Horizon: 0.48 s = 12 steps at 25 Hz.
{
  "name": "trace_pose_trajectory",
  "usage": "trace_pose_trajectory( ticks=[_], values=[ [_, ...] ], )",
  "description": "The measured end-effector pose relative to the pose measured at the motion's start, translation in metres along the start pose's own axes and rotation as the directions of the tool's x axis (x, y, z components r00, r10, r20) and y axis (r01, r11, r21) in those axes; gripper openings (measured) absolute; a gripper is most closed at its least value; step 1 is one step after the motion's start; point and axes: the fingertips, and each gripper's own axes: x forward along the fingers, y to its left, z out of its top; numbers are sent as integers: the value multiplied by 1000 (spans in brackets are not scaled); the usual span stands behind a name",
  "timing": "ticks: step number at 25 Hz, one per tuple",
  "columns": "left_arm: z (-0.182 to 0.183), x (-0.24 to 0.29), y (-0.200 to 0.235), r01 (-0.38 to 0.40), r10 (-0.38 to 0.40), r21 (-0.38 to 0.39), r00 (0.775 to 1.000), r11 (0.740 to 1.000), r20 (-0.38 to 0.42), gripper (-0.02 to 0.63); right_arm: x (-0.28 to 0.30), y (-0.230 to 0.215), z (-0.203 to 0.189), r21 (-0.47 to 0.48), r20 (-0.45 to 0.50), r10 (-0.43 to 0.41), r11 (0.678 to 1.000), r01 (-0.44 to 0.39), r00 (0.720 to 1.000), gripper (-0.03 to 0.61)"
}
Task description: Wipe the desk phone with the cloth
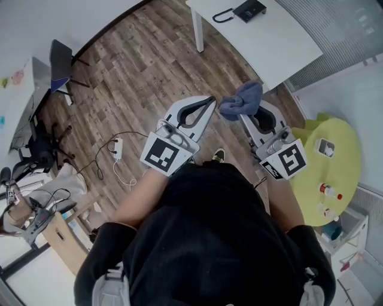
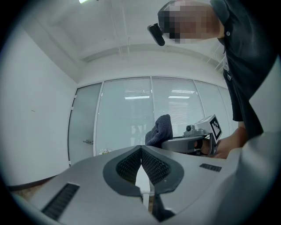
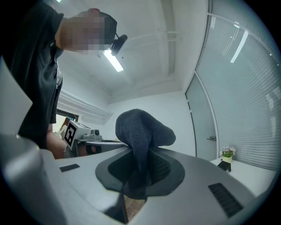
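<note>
Cloth (image 3: 142, 132) is sitting pinched between the jaws of my right gripper (image 1: 248, 118), which is clamping a narrow fold while most of the bundle is bulging free beyond the tips. My left gripper (image 2: 141, 154) is pressed together on nothing. I am holding both at chest height, side by side and nearly touching at the tips. The phone (image 1: 249, 9) is lying well apart from them on the white bench (image 1: 269, 48), not yet touched.

I am judging the grip as the weak spot: with so little fabric between the pads, dragging it over the keys could be pulling it loose. The phone is resting unheld, so a firm wipe could be pushing it along the smooth top toward the near edge, which looks close. A black loop (image 1: 222, 16) is lying just beside it, cord or handset I cannot tell, and the loose cloth could be catching on it.

For room, bare wooden floor is lying open between me and the bench. The round table (image 1: 347, 140) with small items is crowding my right, and a cable (image 1: 119, 173) is trailing on the floor to my left.
</note>
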Motion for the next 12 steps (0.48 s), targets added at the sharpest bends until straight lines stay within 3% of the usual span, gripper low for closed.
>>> trace_pose_trajectory(
  ticks=[12],
  values=[
    [-13, 35, 25, -87, 88, 15, 996, 996, -12, 11, 19, -41, -14, -23, -11, 42, 999, -42, 999, 78]
  ],
)
